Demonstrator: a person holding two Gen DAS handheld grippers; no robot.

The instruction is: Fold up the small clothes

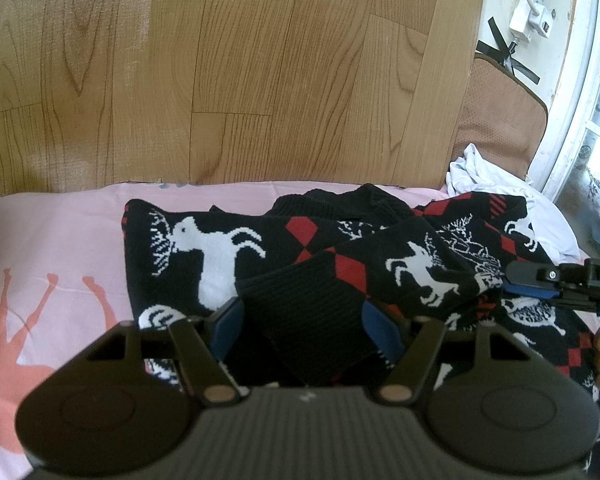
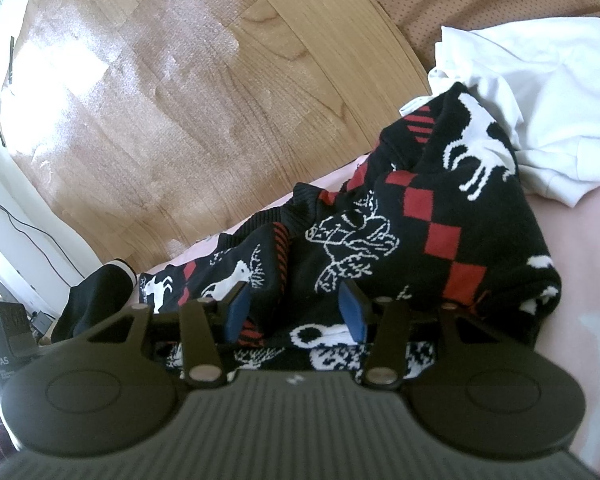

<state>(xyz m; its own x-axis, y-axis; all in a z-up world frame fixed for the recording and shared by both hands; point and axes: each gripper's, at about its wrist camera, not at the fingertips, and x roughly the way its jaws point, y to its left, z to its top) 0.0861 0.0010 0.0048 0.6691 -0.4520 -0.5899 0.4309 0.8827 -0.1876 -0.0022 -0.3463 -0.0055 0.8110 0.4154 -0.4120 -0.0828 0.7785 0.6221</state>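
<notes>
My left tool [image 1: 302, 330] sits at lower centre of the left wrist view, its blue pads [image 1: 229, 326] standing moderately wide on either side of the ribbed black cuff [image 1: 300, 312] of the sweater [image 1: 204, 248]; whether the pads press the cuff or merely flank it I cannot tell; the sleeve runs away from me toward the upper right of the frame, so its long axis lies roughly along my fingers.

The black knit with white reindeer and red diamonds lies rumpled on the pink sheet [image 1: 60, 232] of the bed, at the edge nearest the wooden floor [image 1: 220, 60]; my right tool [image 2: 296, 310] straddles a bunched fold of the same sweater [image 2: 440, 208], jaws at a middling gap, grip equally unclear; in the left view it enters from the right edge, pointing at the sleeve's far part, so the left is nearer the cuff.

Only the right view shows the white garment [image 2: 540, 100] touching the sweater's far end at upper right; only the left shows the flatter body panel at left, where I judge the sleeve should fold.
</notes>
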